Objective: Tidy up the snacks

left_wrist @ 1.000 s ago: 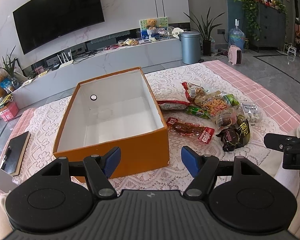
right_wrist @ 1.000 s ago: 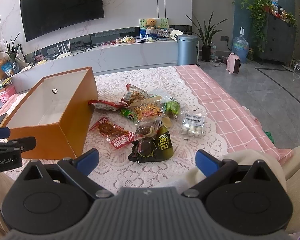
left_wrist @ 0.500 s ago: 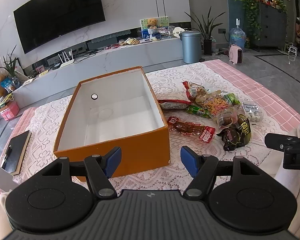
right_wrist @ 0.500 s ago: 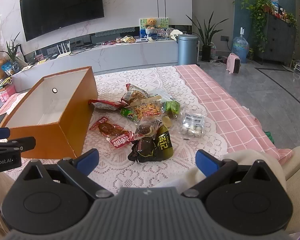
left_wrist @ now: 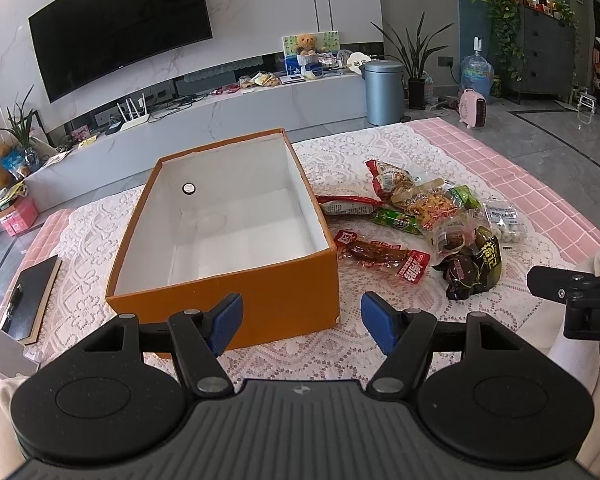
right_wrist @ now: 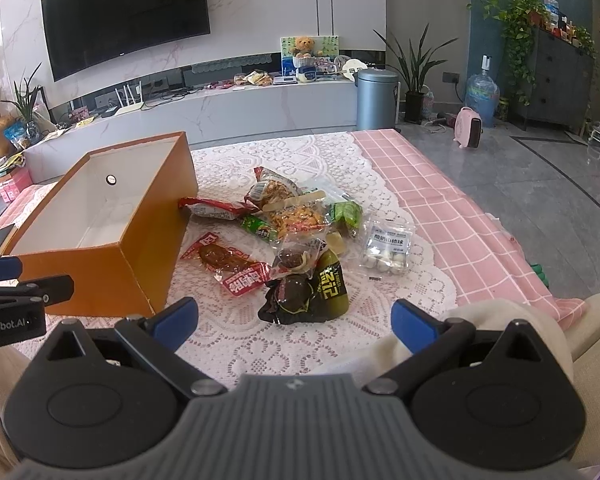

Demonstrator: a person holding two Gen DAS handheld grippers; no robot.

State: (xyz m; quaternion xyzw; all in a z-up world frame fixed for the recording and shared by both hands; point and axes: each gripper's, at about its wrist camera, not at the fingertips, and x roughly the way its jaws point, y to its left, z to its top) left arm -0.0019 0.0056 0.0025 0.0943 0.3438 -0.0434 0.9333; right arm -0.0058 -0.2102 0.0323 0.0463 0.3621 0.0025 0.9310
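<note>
Nothing packed yet: both tools, left (left_wrist: 302,322) and right (right_wrist: 294,318), gape empty; crinkly snack packets (right_wrist: 296,236) heaped at three o'clock of empty orange cardboard box (left_wrist: 228,216); next, probably grasp the nearest packet.

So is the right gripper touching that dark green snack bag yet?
Apart. In the right wrist view, the right gripper is open, with bare lace cloth visible between its fingertips and the dark green bag ahead.

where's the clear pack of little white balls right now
In the right wrist view the clear pack of white balls lies on the lace cloth at the right edge of the snack pile, right of the dark green-and-black packet, near the pink checked cloth.
</note>
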